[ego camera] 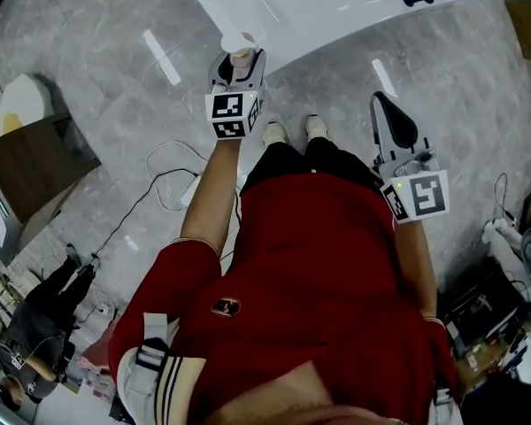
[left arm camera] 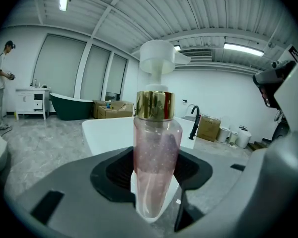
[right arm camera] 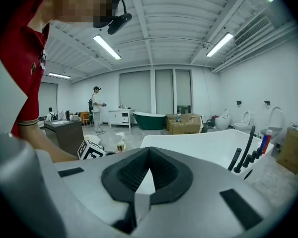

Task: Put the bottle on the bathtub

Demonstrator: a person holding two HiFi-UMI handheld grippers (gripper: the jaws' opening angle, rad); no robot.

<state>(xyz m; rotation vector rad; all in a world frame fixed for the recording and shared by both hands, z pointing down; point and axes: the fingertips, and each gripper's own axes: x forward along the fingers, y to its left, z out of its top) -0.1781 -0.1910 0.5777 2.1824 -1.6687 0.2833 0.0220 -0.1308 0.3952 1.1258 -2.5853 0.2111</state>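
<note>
Bathtub [left arm camera: 104, 135] beyond; bottle [left arm camera: 157, 152] upright inside left claw [left arm camera: 154, 177].

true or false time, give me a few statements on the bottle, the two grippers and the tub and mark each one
1. The left gripper is shut on the clear pink pump bottle with a gold collar and white pump head. True.
2. That bottle stands on the rim of the white bathtub. False: it is upright in the left gripper's jaws, not set down.
3. The right gripper holds a second bottle. False: its jaws are together with nothing between them.
4. A black faucet stands at the white bathtub. True.
</note>
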